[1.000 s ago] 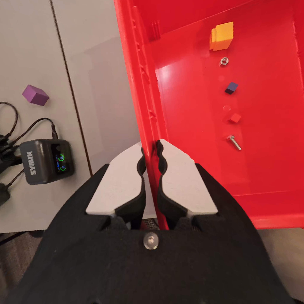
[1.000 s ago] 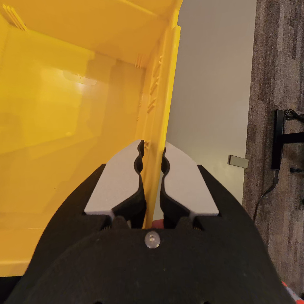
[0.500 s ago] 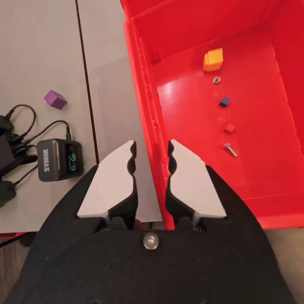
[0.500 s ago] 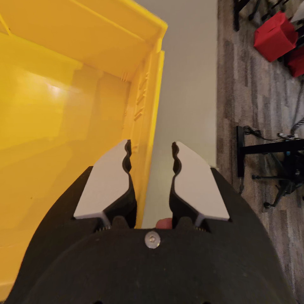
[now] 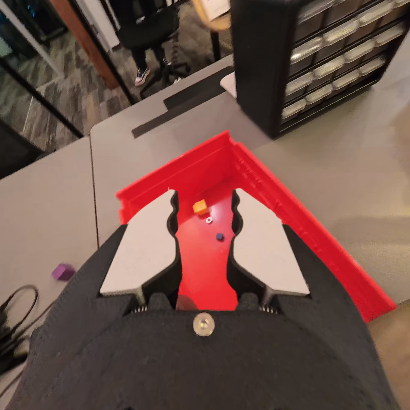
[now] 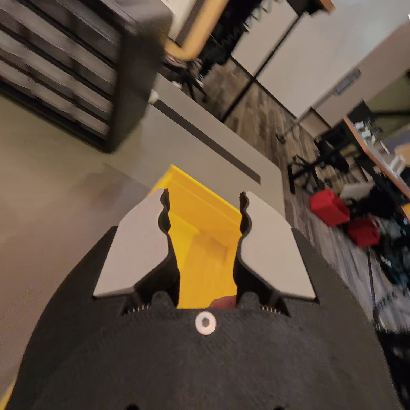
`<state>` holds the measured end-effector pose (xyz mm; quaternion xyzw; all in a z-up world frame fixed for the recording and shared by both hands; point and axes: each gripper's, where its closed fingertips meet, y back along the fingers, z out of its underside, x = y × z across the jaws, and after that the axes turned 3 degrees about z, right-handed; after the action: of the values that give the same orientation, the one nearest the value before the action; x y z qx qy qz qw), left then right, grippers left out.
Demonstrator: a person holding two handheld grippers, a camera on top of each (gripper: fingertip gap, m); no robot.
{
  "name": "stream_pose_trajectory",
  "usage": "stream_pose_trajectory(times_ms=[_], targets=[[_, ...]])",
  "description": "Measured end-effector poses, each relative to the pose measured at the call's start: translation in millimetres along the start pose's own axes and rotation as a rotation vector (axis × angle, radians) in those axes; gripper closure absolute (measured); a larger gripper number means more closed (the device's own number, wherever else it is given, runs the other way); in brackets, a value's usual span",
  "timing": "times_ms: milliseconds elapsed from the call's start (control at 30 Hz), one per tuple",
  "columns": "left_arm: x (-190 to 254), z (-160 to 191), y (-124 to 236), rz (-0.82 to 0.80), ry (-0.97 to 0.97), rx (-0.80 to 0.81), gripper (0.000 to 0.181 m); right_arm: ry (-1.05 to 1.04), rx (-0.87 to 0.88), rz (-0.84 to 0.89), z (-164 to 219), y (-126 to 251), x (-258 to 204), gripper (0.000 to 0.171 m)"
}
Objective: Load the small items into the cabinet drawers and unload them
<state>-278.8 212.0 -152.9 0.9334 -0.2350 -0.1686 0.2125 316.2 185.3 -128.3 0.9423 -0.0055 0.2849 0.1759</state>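
**Both grippers spread wide above the bins, holding nothing**

Left wrist view: the left gripper has its jaws well apart and empty, hanging over the red bin on the grey table. Between the fingers the bin floor shows an orange block at about 12 o'clock, a small metal nut just below it, and a dark blue cube lower again toward 1 o'clock; the three lie apart from each other in a loose line. A purple cube sits on the table outside the bin at 9 o'clock, near black cables at the left edge. The black drawer cabinet, with rows of clear drawers, stands on the table at 1 to 2 o'clock, well apart from the bin. A person's legs show on the floor at 11 o'clock.

Right wrist view: the right gripper is likewise spread open with nothing between its fingers. The yellow bin lies under it, its visible interior bare. The drawer cabinet, blurred, stands at 10 o'clock. Red boxes rest on the floor at 3 o'clock.
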Motion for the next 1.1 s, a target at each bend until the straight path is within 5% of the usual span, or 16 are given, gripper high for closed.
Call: stream_pose_trajectory(times_ms=[167, 433, 633, 833, 1100], targets=[[39.4, -45.1, -16.8, 0.058, -0.164, 0.057, 0.135, 0.185, 0.168, -0.212, -72.6, -2.7, -129.2, 0.125], [91.0, -135.7, -66.4, 0.143, -0.403, 0.133, 0.135, 0.593, 0.302, -0.307, -113.7, -39.3, -291.7, 0.142], [100.8, -189.2, -135.8, 0.207, -0.422, 0.118, 0.135, 0.722, 0.299, -0.242, -110.7, -96.6, -331.1, 0.133], [101.3, -195.5, -205.2, 0.257, -0.348, 0.050, 0.134, 0.746, 0.325, -0.188, -120.8, -131.2, -344.2, 0.136], [106.1, -198.2, -224.7, 0.403, -0.143, 0.007, 0.145, 0.792, 0.323, -0.153, -120.2, -166.9, -350.8, 0.137]])
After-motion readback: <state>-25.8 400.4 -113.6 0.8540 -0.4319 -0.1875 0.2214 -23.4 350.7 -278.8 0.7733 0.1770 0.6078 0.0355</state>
